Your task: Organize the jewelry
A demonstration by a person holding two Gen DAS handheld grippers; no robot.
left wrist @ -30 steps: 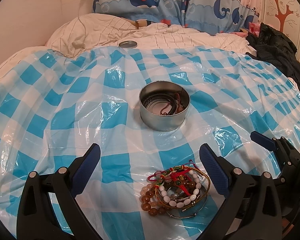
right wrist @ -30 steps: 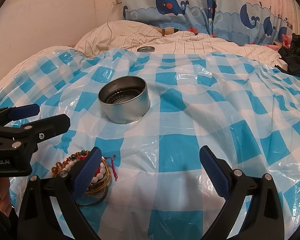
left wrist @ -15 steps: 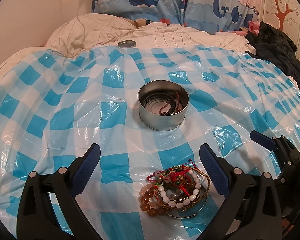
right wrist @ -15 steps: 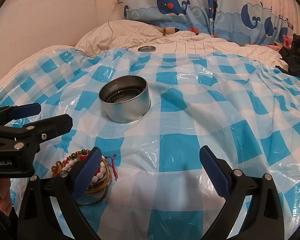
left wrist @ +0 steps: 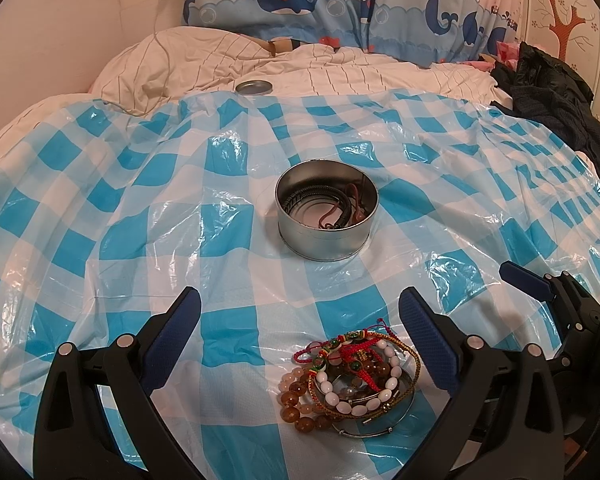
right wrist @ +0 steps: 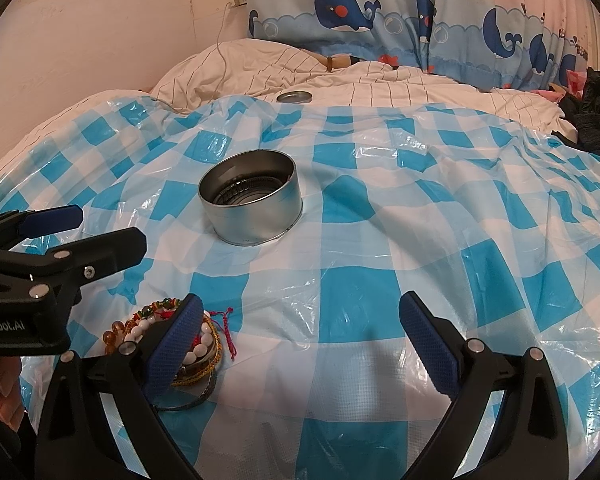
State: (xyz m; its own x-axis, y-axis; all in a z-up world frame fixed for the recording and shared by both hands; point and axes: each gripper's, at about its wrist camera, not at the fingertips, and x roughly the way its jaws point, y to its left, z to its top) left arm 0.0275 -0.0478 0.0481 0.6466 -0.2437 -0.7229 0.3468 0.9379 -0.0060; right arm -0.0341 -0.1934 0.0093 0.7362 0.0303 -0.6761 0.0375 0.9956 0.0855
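Observation:
A pile of bracelets (left wrist: 350, 384) with amber, white and red-green beads lies on the checked plastic sheet, close in front of my left gripper (left wrist: 300, 336), nearer its right finger. That gripper is open and holds nothing. A round metal tin (left wrist: 327, 216) stands farther off with dark bracelets inside. In the right wrist view the same pile of bracelets (right wrist: 140, 330) sits partly behind my left finger, and the metal tin (right wrist: 256, 210) is ahead to the left. My right gripper (right wrist: 300, 338) is open over bare sheet.
The tin's lid (left wrist: 254, 87) lies at the far edge of the blue-and-white sheet (left wrist: 112, 200) on the striped duvet. Dark clothing (left wrist: 552, 92) is heaped at the far right. Whale-print curtains hang behind. A hand (right wrist: 4, 388) holds the left gripper.
Both views have crept slightly; the tin and bracelets sit almost where they were. Neither gripper has opened or shut.

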